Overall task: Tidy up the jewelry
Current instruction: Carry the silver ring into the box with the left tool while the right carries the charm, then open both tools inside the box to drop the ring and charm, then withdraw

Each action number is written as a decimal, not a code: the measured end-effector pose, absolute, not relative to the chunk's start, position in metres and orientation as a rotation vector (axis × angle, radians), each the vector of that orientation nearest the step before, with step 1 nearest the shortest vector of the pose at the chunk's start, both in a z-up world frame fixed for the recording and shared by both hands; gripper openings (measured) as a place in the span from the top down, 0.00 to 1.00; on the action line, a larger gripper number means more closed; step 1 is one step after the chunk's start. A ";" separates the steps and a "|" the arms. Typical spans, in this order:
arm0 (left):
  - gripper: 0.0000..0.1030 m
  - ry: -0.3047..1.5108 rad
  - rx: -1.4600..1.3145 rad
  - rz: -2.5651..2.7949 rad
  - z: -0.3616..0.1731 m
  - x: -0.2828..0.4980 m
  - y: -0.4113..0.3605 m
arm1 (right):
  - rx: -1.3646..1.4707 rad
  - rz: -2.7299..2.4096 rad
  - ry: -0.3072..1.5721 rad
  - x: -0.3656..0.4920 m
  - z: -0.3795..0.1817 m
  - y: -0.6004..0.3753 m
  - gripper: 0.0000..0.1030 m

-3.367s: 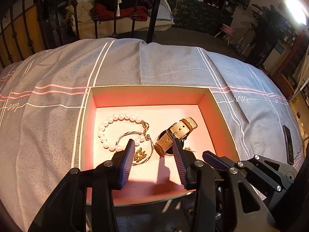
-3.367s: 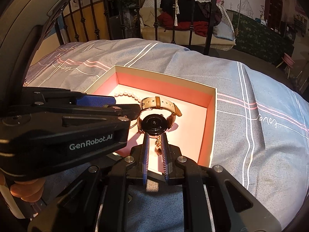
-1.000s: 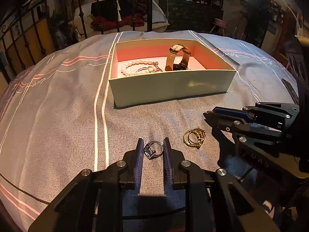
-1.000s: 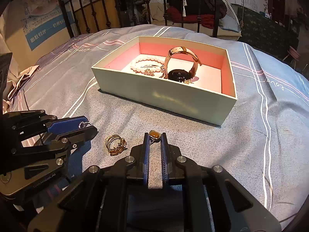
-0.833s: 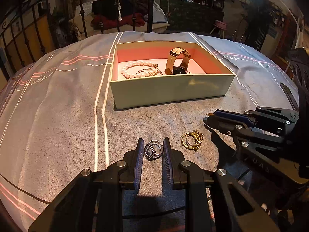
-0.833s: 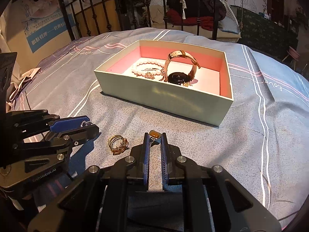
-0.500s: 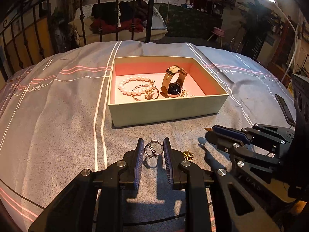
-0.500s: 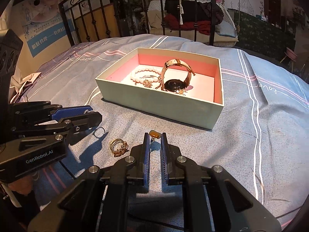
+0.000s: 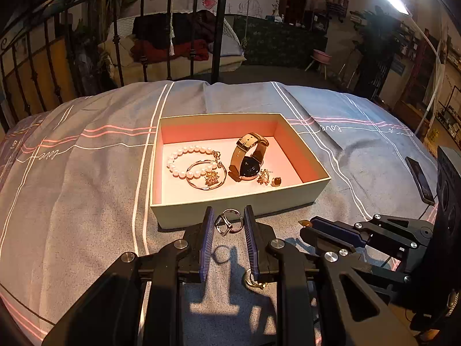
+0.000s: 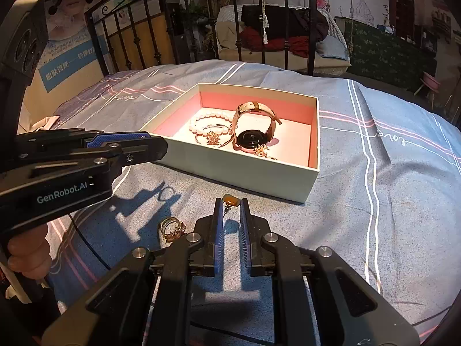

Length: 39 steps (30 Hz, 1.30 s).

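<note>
- Already in the box (image 9: 236,212), left to right: pearl bracelet (image 9: 188,161); thin gold bangle with flower charm (image 9: 206,176); tan-strapped watch (image 9: 249,160), propped on edge, dark face forward; small gold flower earring (image 9: 262,178); amber stud (image 9: 276,181).
- Box: pale outside, pink lining, open top, resting on grey striped bedspread (image 9: 72,173).
- Left gripper (image 9: 226,225): pinching a silver ring (image 9: 227,224), raised just short of the box's near wall. Ring: two linked loops, one set with tiny stones.
- Right gripper (image 10: 230,201): pinching an amber earring (image 10: 230,201) at the fingertips, post pointing down, raised in front of the box's near wall.
- Still loose on the bedspread: gold ring cluster (image 10: 172,228), between the two grippers, well short of the box.
- Judged standing: well past halfway; two pieces in transit, one yet to collect.
</note>
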<state>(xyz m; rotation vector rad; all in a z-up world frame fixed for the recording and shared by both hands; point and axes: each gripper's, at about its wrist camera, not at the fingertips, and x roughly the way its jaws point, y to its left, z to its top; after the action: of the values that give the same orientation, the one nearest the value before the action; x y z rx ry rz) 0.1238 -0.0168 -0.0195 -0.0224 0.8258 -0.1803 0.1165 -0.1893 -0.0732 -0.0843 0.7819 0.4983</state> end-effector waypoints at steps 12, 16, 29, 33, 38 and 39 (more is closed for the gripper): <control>0.80 0.810 -0.092 -0.150 0.000 0.174 -0.015 | -0.086 0.475 0.721 0.157 -0.041 -0.184 0.88; 0.80 0.842 -0.127 -0.157 -0.001 0.194 -0.015 | -0.086 0.457 0.734 0.175 -0.039 -0.181 0.88; 0.80 0.917 -0.124 -0.146 -0.020 0.218 -0.020 | -0.098 0.448 0.791 0.194 -0.055 -0.175 0.88; 0.80 0.940 -0.104 -0.149 -0.026 0.222 -0.024 | -0.105 0.454 0.807 0.197 -0.060 -0.172 0.88; 0.80 0.958 -0.104 -0.158 -0.031 0.225 -0.026 | -0.115 0.461 0.824 0.199 -0.066 -0.168 0.88; 0.80 0.958 -0.103 -0.158 -0.031 0.225 -0.026 | -0.116 0.462 0.826 0.199 -0.067 -0.168 0.88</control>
<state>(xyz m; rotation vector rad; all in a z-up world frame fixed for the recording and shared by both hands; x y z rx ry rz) 0.2252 -0.0257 -0.0312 -0.1030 0.9579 -0.1581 0.1987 -0.1678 -0.0673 -0.1162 0.8262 0.4621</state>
